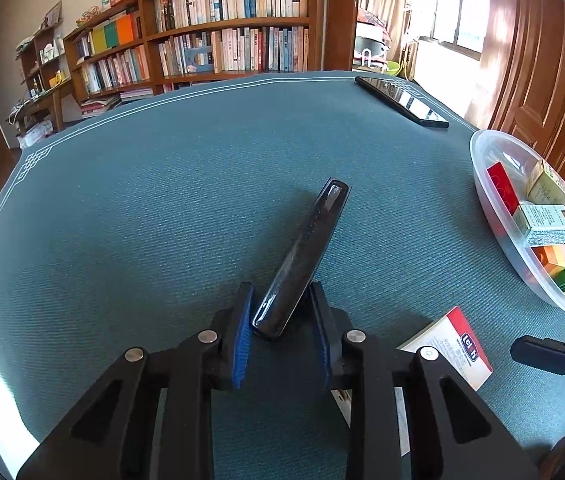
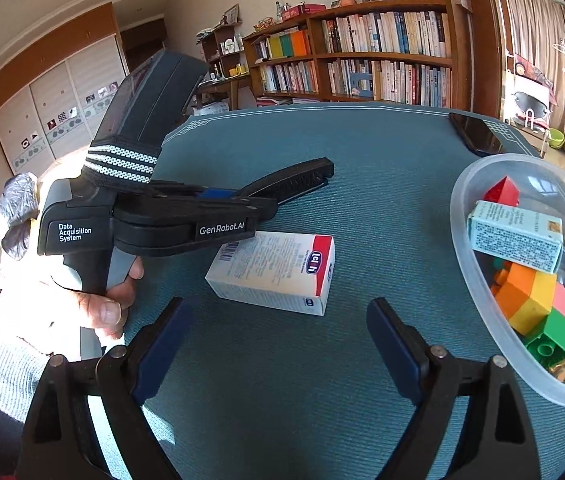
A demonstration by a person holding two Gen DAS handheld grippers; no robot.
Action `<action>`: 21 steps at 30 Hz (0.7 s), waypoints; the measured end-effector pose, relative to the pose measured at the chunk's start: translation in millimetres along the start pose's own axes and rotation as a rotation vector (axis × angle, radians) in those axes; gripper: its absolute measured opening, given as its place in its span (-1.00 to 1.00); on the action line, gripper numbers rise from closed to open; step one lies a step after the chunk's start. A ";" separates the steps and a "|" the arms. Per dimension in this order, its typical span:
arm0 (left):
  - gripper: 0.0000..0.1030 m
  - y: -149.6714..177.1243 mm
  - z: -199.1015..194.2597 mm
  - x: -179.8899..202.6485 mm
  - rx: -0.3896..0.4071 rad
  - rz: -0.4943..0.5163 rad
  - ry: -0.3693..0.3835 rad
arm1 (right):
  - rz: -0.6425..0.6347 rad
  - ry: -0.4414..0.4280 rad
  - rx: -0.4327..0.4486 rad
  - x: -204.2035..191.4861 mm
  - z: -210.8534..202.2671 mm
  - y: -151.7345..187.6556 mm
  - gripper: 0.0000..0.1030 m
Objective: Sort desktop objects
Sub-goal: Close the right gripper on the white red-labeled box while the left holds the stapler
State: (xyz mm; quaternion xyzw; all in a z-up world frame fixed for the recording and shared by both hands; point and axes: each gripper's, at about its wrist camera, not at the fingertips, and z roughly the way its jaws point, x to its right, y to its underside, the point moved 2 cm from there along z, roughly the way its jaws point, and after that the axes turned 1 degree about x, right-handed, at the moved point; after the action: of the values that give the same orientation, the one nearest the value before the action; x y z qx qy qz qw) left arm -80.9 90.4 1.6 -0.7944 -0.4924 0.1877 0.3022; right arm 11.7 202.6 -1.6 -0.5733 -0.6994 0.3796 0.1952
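My left gripper is shut on the near end of a long black flat case, which slants up and away from the blue pads. From the right wrist view the left gripper shows side-on in a person's hand, with the black case sticking out above the teal mat. A white box with a red label lies on the mat just ahead of my right gripper. The right gripper's jaws stand wide open with nothing between the pads. The white box lies right of the left gripper.
A clear plastic bowl at the right holds several small boxes and coloured toy bricks; the bowl's rim also shows in the left wrist view. A black phone lies at the mat's far right corner. Bookshelves stand beyond the table.
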 end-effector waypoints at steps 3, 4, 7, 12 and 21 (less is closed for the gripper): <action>-0.25 0.5 -1.6 -0.2 -0.005 0.001 0.015 | -0.022 0.025 -0.006 -12.2 6.3 -1.2 0.98; -0.22 0.4 -1.5 0.2 -0.007 0.001 0.019 | -0.021 0.032 -0.007 -15.1 8.4 -2.7 0.98; -0.12 0.1 -1.5 0.0 -0.011 0.002 0.018 | -0.005 0.059 -0.025 -19.4 17.9 -8.7 0.98; -0.01 0.6 -0.8 -3.1 -0.007 -0.008 0.006 | 0.003 0.157 -0.063 -19.4 33.2 -12.4 0.98; 0.14 -0.3 1.4 -1.8 0.005 -0.002 -0.002 | 0.041 0.152 -0.088 -8.0 37.3 -11.1 0.59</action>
State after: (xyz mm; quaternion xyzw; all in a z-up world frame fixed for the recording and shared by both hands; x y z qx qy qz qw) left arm -82.8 89.3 0.7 -0.7930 -0.4929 0.1895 0.3040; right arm -19.8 182.9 -15.6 -0.6225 -0.6868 0.3077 0.2147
